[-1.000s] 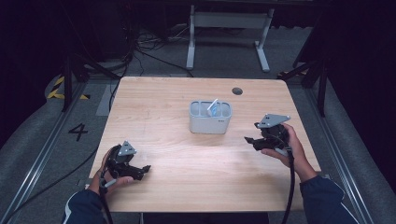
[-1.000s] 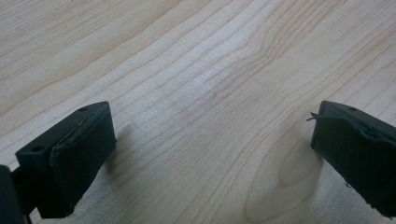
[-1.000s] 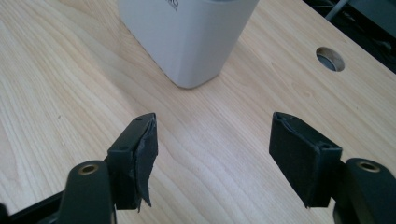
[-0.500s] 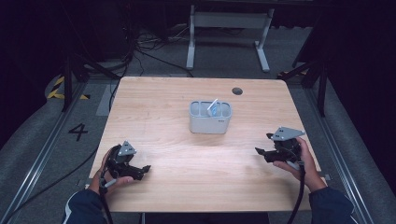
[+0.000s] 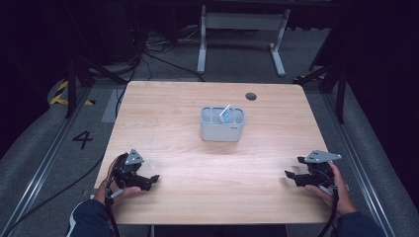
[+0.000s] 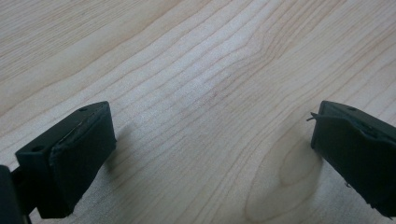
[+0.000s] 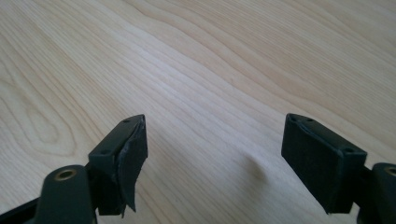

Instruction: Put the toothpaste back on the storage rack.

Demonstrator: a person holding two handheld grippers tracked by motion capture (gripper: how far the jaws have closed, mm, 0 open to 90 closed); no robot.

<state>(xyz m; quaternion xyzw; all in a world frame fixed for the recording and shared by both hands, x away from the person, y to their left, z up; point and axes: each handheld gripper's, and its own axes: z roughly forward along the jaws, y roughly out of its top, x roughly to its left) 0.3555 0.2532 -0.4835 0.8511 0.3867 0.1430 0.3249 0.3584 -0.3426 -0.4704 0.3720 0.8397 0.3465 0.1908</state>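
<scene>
Grey compartment holder (image 5: pixel 223 124) stands mid-bench, a white-and-blue item (image 5: pixel 225 114) leaning in its middle section; small dark label on its front, unreadable. Left hand-held gripper (image 5: pixel 148 180) low at the near left bench (image 5: pixel 173 108) corner, jaws apart, nothing between. Right hand-held gripper (image 5: pixel 292 176) near right edge, jaws just been opening, empty. Dark round grommet (image 5: pixel 251 96) far side. Floor (image 5: pixel 44 163) marked "4" (image 5: pixel 82 139); cables (image 5: pixel 158 47) beyond.

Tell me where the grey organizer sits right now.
In the high view the grey organizer stands mid-table, slightly toward the far edge, just short of the dark hole.
</scene>
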